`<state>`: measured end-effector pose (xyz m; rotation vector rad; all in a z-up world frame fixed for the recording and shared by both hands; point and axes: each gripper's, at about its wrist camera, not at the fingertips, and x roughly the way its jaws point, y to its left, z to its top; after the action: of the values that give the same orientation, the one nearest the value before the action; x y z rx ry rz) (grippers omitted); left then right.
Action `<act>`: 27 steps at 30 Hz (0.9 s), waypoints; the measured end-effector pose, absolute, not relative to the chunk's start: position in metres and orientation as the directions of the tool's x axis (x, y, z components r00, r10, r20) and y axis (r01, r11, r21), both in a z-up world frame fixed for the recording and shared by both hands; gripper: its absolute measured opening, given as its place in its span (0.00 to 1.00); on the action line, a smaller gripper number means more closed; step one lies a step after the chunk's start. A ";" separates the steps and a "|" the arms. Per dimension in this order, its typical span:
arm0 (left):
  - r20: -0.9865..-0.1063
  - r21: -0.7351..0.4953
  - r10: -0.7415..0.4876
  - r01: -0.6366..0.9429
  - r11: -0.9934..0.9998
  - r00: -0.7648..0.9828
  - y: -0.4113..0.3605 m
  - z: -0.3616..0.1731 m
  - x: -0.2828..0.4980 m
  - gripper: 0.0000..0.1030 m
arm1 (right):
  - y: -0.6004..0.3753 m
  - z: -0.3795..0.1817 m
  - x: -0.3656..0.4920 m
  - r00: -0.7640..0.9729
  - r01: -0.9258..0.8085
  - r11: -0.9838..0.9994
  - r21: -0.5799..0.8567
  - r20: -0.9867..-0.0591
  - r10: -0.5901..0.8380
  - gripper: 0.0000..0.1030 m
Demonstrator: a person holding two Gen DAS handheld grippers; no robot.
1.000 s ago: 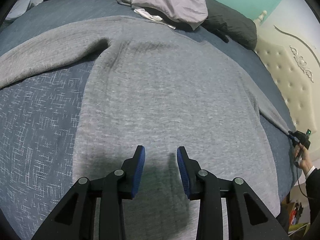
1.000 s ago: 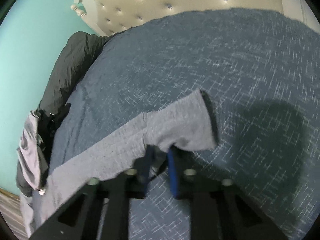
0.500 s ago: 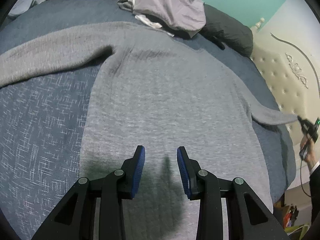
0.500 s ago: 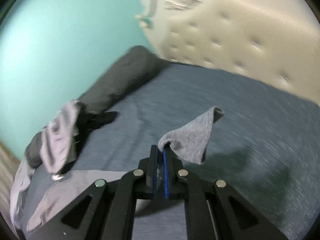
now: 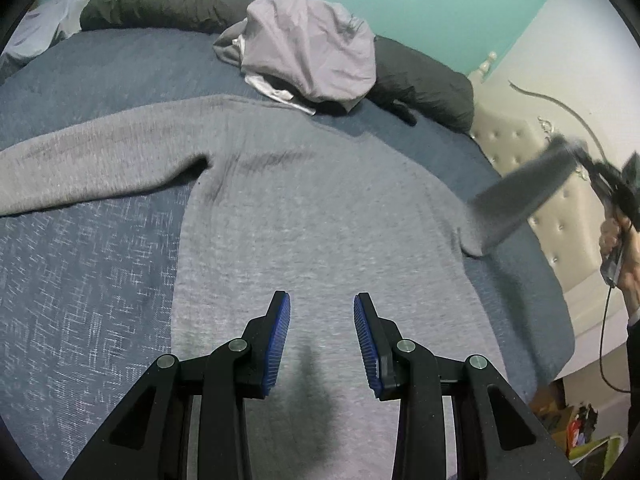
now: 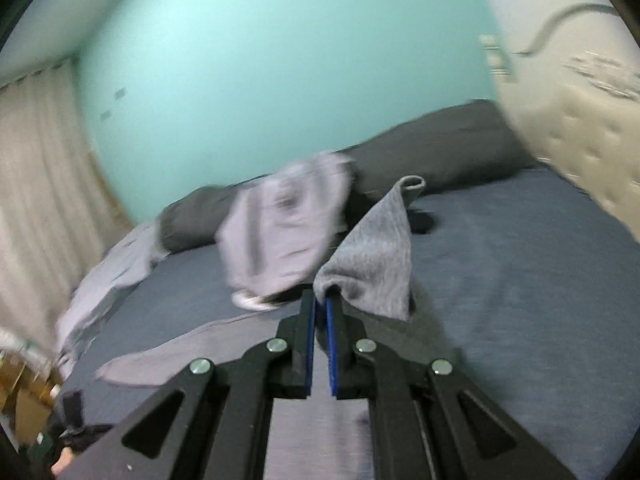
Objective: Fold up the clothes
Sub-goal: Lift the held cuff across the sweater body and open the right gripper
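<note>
— Lying flat on the bed (image 5: 100,280), the grey sweater (image 5: 320,220) is spreading its body across the blue cover, one sleeve (image 5: 92,168) stretching out to your left. Where are you holding your left gripper (image 5: 322,336)?

— You are hovering it over the lower part of the sweater's body, fingers spread wide apart, nothing between the blue pads (image 5: 278,340). Its shadow is falling on the knit just beneath.

— And your right gripper (image 6: 320,312)?

— You are pinching the other sleeve's cuff (image 6: 372,256) with it, fingers nearly closed on the fabric. The cuff is standing up above the fingertips, its end curling over. From the left wrist view that sleeve (image 5: 516,208) is rising off the bed, blurred, toward your right hand (image 5: 618,240) at the frame's edge.

— What is lying behind?

— A pale lilac garment (image 5: 308,48) is sitting crumpled against a dark rolled blanket (image 5: 424,84) along the far edge of the bed, well apart from both grippers. A tufted cream headboard (image 5: 520,148) is showing on the right, a teal wall (image 6: 280,80) behind.
</note>
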<state>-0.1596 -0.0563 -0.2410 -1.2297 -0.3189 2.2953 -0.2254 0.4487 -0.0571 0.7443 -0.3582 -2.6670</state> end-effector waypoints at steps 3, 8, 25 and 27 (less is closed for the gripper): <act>-0.698 -0.439 0.546 -0.327 -0.837 -0.463 -0.062 -0.237 -0.155 0.35 | 0.378 -0.066 -0.227 -0.740 0.363 -0.874 0.323 -0.471 -0.481 0.05; -0.693 -0.451 0.555 -0.324 -0.832 -0.460 -0.075 -0.238 -0.146 0.35 | 0.267 -0.108 -0.219 -0.629 0.505 -0.824 0.257 -0.544 -0.555 0.05; -0.698 -0.481 0.551 -0.272 -0.834 -0.458 -0.120 -0.252 -0.150 0.35 | 0.143 -0.263 -0.180 -0.362 0.598 -0.761 0.252 -0.763 -0.536 0.05; -0.698 -0.485 0.557 -0.275 -0.830 -0.450 -0.116 -0.254 -0.152 0.35 | 0.140 -0.271 -0.179 -0.319 0.603 -0.744 0.288 -0.768 -0.556 0.08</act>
<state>-0.1523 -0.1156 -0.2541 -1.2581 -0.4158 2.2826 -0.1786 0.1397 -0.2711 1.1918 0.0664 -2.0957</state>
